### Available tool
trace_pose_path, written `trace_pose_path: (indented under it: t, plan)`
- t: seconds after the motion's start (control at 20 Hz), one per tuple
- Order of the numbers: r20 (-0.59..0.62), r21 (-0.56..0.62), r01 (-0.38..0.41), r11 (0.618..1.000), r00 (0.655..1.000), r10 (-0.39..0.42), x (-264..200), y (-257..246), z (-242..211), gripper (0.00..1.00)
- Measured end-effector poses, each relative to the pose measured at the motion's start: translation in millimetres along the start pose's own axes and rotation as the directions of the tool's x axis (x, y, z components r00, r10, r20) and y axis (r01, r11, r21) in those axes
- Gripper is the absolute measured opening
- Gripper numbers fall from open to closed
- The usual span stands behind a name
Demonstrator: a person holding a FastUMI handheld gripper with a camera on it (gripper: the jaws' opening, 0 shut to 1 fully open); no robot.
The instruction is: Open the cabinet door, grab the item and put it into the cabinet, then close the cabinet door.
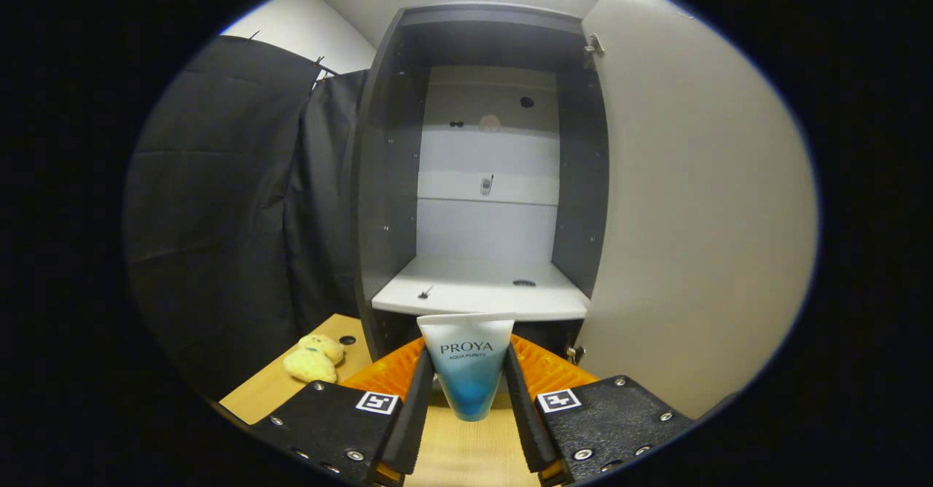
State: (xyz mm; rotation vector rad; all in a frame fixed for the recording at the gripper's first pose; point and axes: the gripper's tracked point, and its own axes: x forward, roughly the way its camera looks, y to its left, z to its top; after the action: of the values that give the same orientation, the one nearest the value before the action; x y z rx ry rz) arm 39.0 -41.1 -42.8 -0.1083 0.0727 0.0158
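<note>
gripper (466,392) pinches the tube (466,363), a finger on each side, just short of the open cabinet (379,181) at twelve o'clock. i reckon the tube's wide end could clip the shelf (481,297) lip if i push in low. door (700,203) hangs open at three o'clock; plush toy (313,358) on the table (321,341) at nine, clear of my path.

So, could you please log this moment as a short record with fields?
gripper: gripper shut on the tube, both fingers pressing its sides
held item: tube, wide crimped end up
cabinet: cabinet just beyond the fingers
door: door swung open beside the opening
shelf: shelf bare, ahead of the tube
other item: plush toy on the wooden table
</note>
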Motion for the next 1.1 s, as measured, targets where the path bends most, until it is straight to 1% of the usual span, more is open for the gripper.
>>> trace_pose_path:
  t: [0.2,0.35,0.5,0.65,0.8,1.0,1.1]
  plan:
    - [0.046,-0.005,-0.014,1.0,0.999,0.015,65.7,-3.4,52.1,0.55]
    - [0.07,0.009,-0.006,1.0,0.998,0.006,121.2,-12.6,75.3,0.55]
    - [0.06,0.024,-0.004,1.0,0.998,0.003,176.6,-15.4,74.2,0.55]
    - [0.033,0.02,0.006,1.0,0.999,-0.007,220.9,-18.2,54.8,0.55]
    - [-0.015,0.055,0.0,0.998,1.0,0.001,243.7,-17.5,31.1,0.55]
    - [0.006,0.045,0.02,0.999,1.0,-0.02,247.1,-17.5,30.1,0.55]
    - [0.002,0.04,0.038,0.999,0.999,-0.038,245.3,-18.3,29.5,0.57]
